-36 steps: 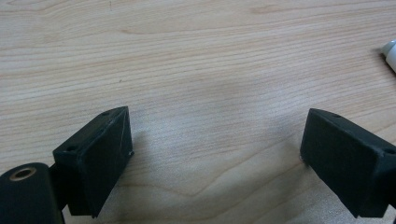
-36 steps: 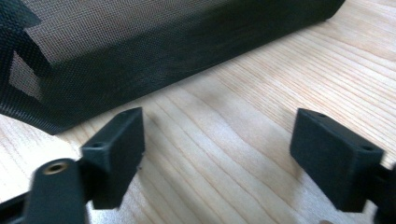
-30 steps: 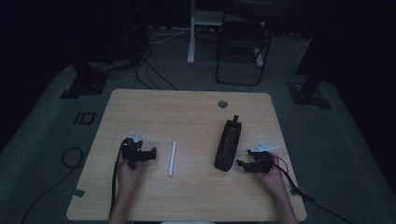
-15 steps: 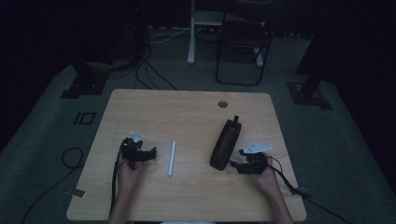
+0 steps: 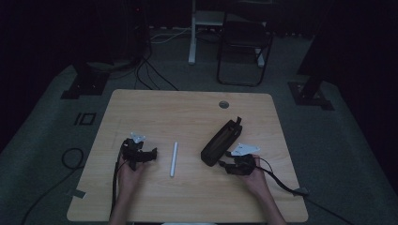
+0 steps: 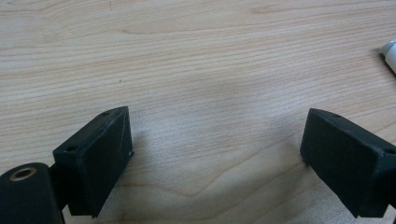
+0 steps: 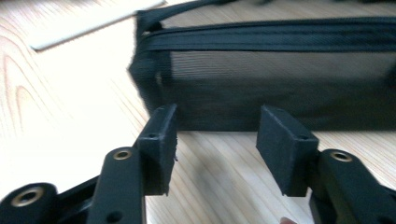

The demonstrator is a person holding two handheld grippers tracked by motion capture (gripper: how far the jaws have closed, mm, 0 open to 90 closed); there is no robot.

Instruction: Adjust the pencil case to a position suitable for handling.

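Observation:
A black zippered mesh pouch (image 5: 220,140) lies slanted on the wooden table (image 5: 187,112), right of centre. My right gripper (image 5: 222,165) is at its near end. In the right gripper view the jaws (image 7: 215,126) have just been closing but still stand apart with nothing between them, and the pouch's (image 7: 280,79) side is just beyond the tips. A white pen (image 5: 174,159) lies in the middle of the table. My left gripper (image 5: 152,154) rests left of the pen, wide open (image 6: 215,140) over bare wood, with the pen's tip (image 6: 390,53) at the far right edge.
A round cable hole (image 5: 224,104) sits near the table's far edge. Cables trail from both grippers across the table's near part. A chair (image 5: 244,47) and stand legs are on the dark floor beyond the table.
My right hand has moved left toward the pouch's near end, and that end has swung left, so the pouch lies more slanted. The left hand and the pen have stayed put.

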